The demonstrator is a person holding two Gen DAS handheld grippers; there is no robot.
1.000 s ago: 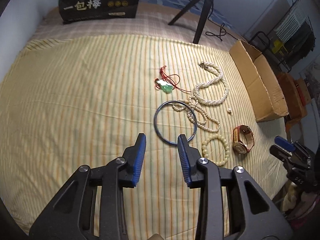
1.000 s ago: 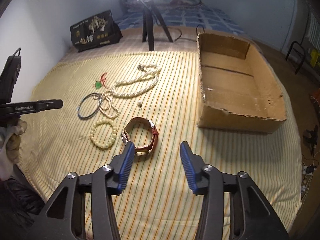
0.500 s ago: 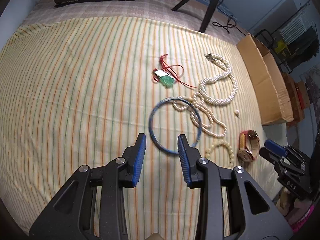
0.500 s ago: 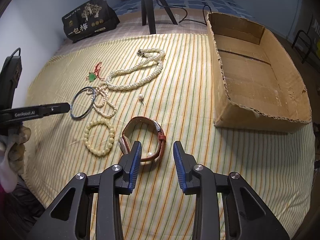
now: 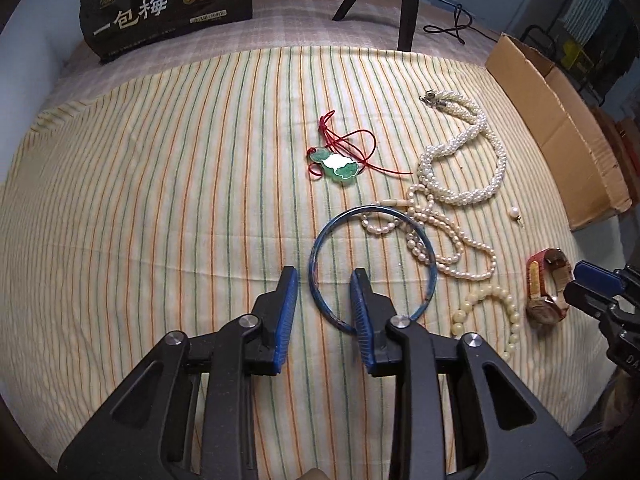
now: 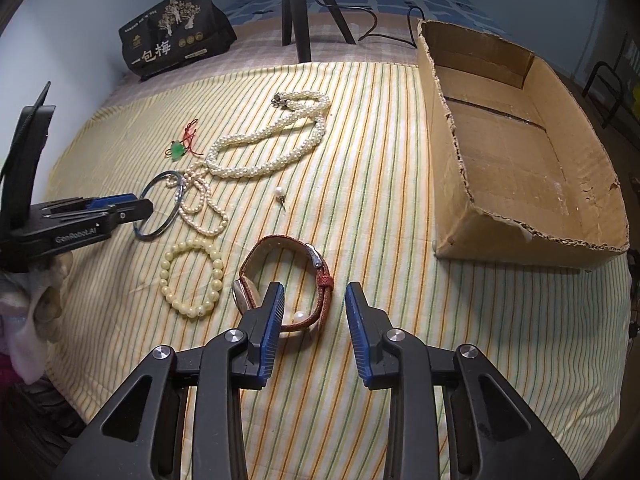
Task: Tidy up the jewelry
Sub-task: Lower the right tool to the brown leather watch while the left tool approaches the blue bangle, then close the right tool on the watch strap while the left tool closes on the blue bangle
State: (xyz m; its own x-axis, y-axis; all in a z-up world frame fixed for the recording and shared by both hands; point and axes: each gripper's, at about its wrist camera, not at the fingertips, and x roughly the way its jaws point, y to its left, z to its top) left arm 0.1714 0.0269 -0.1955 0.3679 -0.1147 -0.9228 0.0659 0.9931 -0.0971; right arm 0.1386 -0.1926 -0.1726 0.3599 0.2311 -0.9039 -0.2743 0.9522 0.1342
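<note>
A blue bangle [image 5: 312,256] lies on the striped cloth, overlapping a thin pearl strand [image 5: 460,240]. My left gripper [image 5: 323,284] points down over it, jaws closing, with the bangle's near-left rim between them and untouched. A red-strap watch [image 6: 320,268] lies on its side with a small pearl [image 6: 299,315] inside its loop. My right gripper [image 6: 315,296] straddles the strap's right side, pads apart from it. Between them lies a cream bead bracelet [image 6: 164,280]. Farther off are a thick pearl necklace [image 5: 496,168], a jade pendant [image 5: 340,164] on red cord and a pearl stud [image 6: 279,191].
An open cardboard box [image 6: 520,240] stands at the cloth's right side. A black printed bag [image 5: 164,8] and black tripod legs [image 5: 408,8] stand at the back. The cloth's near edge drops off just behind both grippers.
Both grippers have come down closer to the cloth with narrower jaws. The left now has the bangle's rim between its fingers; the right has settled over the watch strap.
</note>
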